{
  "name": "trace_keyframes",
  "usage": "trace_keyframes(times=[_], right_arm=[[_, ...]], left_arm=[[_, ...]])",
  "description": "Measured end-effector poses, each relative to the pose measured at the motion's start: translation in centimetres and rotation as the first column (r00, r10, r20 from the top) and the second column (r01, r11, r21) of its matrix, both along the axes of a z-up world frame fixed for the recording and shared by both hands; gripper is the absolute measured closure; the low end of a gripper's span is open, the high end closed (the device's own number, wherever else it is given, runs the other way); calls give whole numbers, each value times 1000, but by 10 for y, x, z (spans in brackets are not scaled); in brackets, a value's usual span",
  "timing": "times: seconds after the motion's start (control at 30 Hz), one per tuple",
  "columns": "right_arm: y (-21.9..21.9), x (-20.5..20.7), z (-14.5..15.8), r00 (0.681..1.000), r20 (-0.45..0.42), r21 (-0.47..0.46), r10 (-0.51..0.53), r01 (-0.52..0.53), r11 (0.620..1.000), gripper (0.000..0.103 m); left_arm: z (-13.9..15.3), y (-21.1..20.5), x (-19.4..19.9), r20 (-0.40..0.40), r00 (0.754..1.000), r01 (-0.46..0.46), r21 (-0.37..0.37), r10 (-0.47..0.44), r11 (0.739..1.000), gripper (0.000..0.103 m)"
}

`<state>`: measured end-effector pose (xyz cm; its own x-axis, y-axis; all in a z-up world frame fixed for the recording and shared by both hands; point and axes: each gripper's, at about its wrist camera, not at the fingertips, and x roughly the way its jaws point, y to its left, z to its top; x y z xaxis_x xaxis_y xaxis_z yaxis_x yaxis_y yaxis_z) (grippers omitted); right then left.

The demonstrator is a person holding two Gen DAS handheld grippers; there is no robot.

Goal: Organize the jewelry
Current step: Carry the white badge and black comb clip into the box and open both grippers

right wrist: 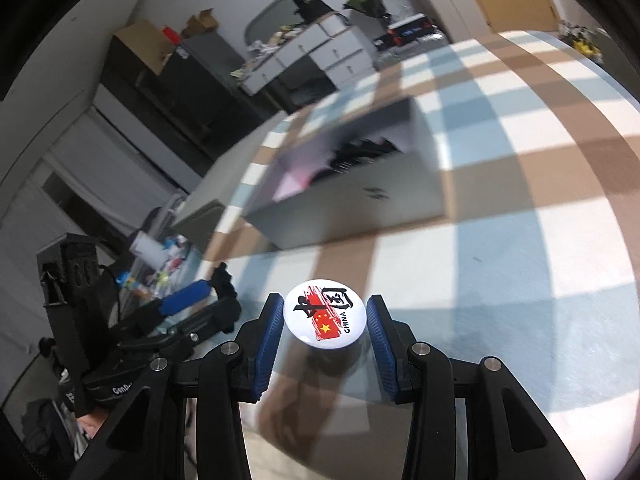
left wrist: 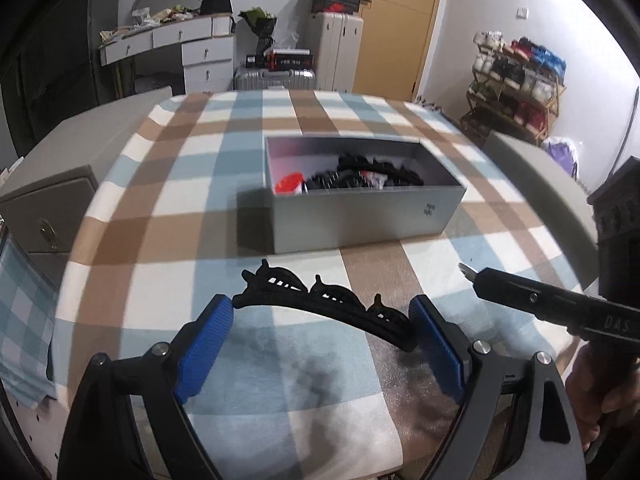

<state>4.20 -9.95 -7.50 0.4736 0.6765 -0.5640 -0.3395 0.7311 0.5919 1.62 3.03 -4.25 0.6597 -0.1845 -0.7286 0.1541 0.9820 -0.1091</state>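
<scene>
A black toothed headband (left wrist: 320, 294) hangs above the chequered cloth, and its two ends sit against the blue pads (left wrist: 204, 344) of my left gripper (left wrist: 322, 320), which is shut on it with the jaws wide. My right gripper (right wrist: 325, 306) is shut on a round white badge (right wrist: 324, 316) with a red flag and the word CHINA. An open grey box (left wrist: 360, 216) stands just beyond both grippers, holding black hair pieces (left wrist: 372, 174) and a red item (left wrist: 289, 182). In the right wrist view the box (right wrist: 360, 200) is blurred and the left gripper (right wrist: 192, 294) shows at the left.
A blue, brown and white chequered cloth (left wrist: 168, 184) covers the rounded table. A grey cabinet (left wrist: 44, 208) stands at the left. A white drawer desk (left wrist: 200, 52), suitcases (left wrist: 276, 78) and a shoe rack (left wrist: 516, 80) stand behind. A hand (left wrist: 600, 392) holds the right gripper's handle.
</scene>
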Motion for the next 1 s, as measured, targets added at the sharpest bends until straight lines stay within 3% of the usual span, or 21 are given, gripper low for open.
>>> trace_keyframes(times=[0.5,0.67,1.0], right_arm=[[19,35,79,981,195,-45,15,-6,999,61],[17,58,87,978,208,-54,-3,14,998,61],[17,102,77,979,205,-77,12,4,997,61]], left_arm=[[55,18,28,128,990,76,-82,-65,994,17],[59,13,48,148,986,95,-86,-82,992,17],[40,-2,87,80,988,139,-137,-129,981,17]])
